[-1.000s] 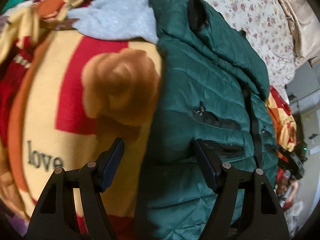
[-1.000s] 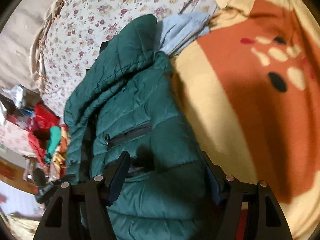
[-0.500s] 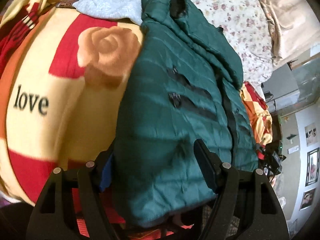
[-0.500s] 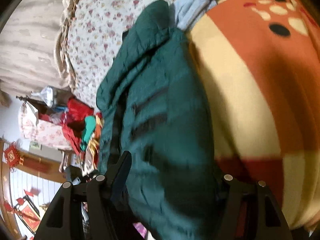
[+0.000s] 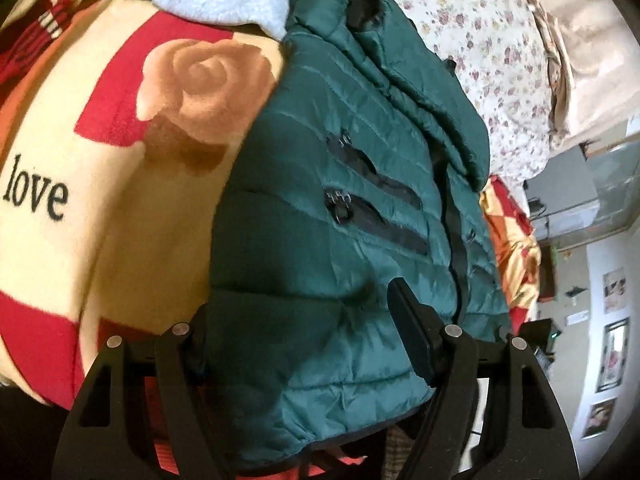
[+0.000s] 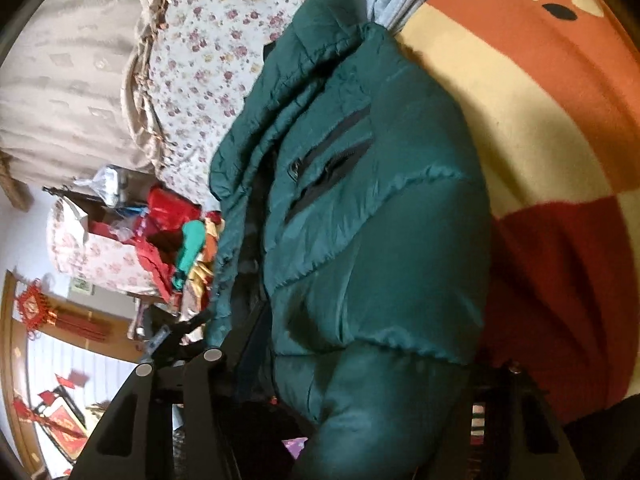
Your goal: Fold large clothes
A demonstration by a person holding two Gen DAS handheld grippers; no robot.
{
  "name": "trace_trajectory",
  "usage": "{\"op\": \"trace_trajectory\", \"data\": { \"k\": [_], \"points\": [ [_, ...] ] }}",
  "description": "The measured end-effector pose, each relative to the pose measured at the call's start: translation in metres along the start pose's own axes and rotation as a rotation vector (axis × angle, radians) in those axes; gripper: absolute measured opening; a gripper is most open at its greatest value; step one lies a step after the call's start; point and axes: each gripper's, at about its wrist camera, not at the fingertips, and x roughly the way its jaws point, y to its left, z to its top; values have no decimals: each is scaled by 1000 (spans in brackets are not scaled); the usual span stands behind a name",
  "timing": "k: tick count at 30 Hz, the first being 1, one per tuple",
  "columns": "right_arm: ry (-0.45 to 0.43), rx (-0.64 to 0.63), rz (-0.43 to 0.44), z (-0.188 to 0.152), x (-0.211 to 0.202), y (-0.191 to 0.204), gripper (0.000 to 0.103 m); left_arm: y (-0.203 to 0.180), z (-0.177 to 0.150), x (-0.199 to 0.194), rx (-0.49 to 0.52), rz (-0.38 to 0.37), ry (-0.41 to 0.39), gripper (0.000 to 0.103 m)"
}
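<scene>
A dark green quilted jacket (image 5: 340, 160) with black zip pockets lies on a blanket. Its hem hangs over the near edge of the bed. My left gripper (image 5: 298, 304) straddles the hem at the jacket's left corner. Its jaws stand wide and the right finger (image 5: 412, 328) rests on top of the fabric, while the left fingertip is hidden under it. In the right wrist view the jacket (image 6: 380, 220) bulges between the fingers of my right gripper (image 6: 360, 360). Those jaws are closing on the bunched hem, which covers both fingertips.
The blanket (image 5: 80, 140) is cream, red and orange with a rose and the word "love". A light blue fleece garment (image 5: 224, 0) lies beyond the jacket's collar. A floral sheet (image 6: 208, 60) covers the far side. Red and teal clutter (image 6: 168, 224) is piled off the bed.
Both grippers have drawn back toward the jacket's hem, which now sits between their fingers. The right jaws have narrowed onto the fabric, and the left jaws keep the same width.
</scene>
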Motion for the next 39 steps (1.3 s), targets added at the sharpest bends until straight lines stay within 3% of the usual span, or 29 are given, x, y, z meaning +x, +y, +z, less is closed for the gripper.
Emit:
{"op": "trace_trajectory", "data": {
  "k": [1,3,5,7,9,10,17,31,39],
  "points": [
    [-3,-2,-11,-2,1,1,53,-4,-6,1,16,21,0,72],
    [-17,9,-29,-5,0,-1,41,-11,-17,2,45,70,-12,70],
    [-34,35,-42,-7,-2,-6,32,-20,-25,5,71,170,-23,56],
    [-49,58,-51,-9,-3,-9,27,-27,-27,5,83,251,-31,32],
    [-59,56,-72,-9,-5,-4,21,-33,-25,-2,82,283,-46,17],
    [-65,48,-79,-9,-7,0,20,-37,-24,-7,85,284,-50,15],
    [-101,-65,-63,-11,-37,46,15,-56,-29,-61,93,219,-120,13],
    [-58,-174,-43,-76,-87,84,14,-44,-97,-117,66,132,-71,13],
    [-88,-189,-30,-39,-72,110,14,-58,-61,-119,45,115,-103,13]
  ]
}}
